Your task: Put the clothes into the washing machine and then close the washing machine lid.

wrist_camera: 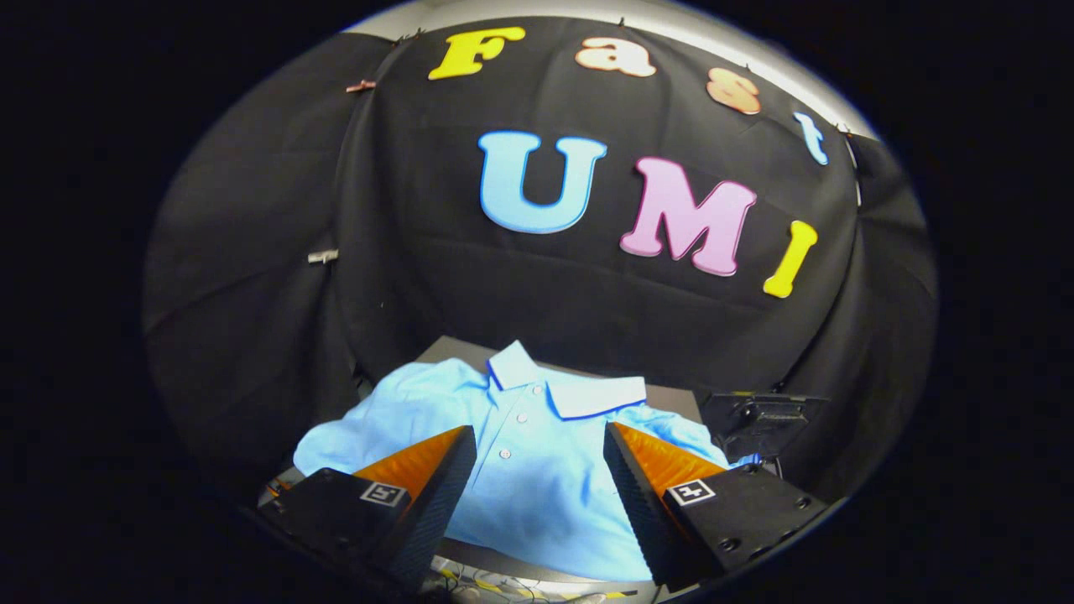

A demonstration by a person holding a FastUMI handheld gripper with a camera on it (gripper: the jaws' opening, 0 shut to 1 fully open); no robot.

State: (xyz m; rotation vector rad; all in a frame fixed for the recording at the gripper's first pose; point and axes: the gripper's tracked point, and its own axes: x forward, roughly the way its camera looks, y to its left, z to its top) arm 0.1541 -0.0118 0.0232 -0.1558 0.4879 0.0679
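Gripper [539,436] fingers spread wide, gap between them open down to light blue polo shirt [529,470] draped over dark table [671,398]. Black bracket [759,419] just off table's right edge crowds right finger. Open air above shirt up to cloth wall

A light blue, short-sleeved polo shirt [537,470] with a dark-trimmed collar lay spread, buttoned, across a dark flat surface [671,400], possibly a table, its sleeves draped toward the edges.
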